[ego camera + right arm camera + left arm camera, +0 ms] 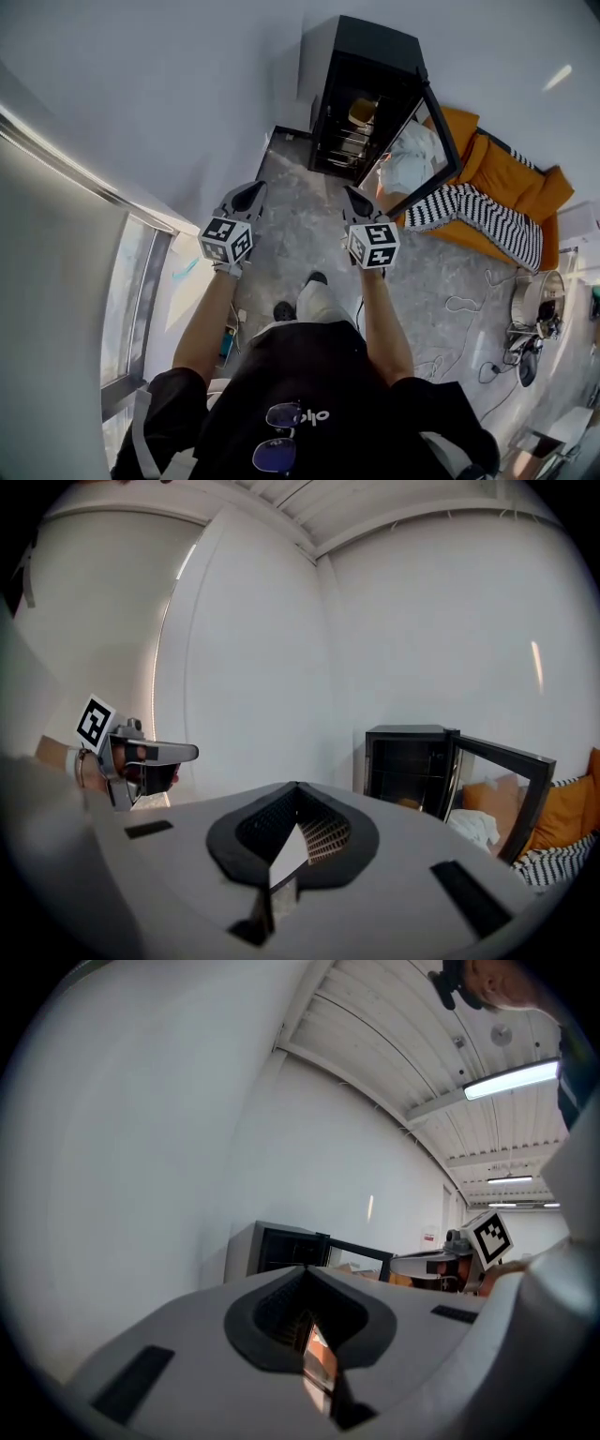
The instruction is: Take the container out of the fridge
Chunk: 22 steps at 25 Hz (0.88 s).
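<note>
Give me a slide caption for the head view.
Left gripper and right gripper, shut and empty, point toward the open black fridge with a yellow container inside.

White wall ahead of me and on my left. Mottled grey floor below me. Window at my left, bright band along its frame. Orange sofa at my right, striped blanket draped over it. Cables loose on floor. Ribbed ceiling, lit strip light.
</note>
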Tool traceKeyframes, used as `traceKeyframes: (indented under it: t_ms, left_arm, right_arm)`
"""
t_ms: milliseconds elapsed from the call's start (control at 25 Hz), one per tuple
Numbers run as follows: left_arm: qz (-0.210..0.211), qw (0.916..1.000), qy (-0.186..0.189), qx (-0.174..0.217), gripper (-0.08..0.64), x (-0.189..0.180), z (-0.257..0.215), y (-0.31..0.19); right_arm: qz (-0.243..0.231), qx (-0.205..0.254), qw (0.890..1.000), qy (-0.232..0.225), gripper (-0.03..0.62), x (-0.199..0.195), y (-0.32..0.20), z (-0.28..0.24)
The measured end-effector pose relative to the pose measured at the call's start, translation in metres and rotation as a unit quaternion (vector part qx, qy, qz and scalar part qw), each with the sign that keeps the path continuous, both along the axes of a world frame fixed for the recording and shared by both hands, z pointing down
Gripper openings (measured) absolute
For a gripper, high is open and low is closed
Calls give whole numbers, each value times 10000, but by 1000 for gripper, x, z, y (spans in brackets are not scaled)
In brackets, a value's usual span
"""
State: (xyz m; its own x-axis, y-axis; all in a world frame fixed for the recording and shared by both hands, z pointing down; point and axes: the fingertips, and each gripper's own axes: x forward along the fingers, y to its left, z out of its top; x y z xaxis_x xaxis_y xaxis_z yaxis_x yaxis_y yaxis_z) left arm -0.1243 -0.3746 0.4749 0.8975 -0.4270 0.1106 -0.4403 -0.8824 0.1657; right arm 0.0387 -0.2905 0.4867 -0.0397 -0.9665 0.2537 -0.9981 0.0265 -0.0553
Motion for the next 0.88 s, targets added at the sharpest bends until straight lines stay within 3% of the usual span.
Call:
traceKeyframes:
  t_ms: [240, 480, 880]
  left_arm:
    - [58, 10000, 56, -27, 3, 29, 5, -33]
    - [163, 9999, -22, 27, 3, 61, 9, -98]
    - [409, 9991, -145, -14, 3, 157, 2, -220]
  right_arm:
    - [102, -37, 9999, -35, 5, 28, -32, 12]
    - [177, 16, 9998, -113, 5, 62, -106, 21]
    - [448, -106, 9988, -184, 5, 154, -219, 17]
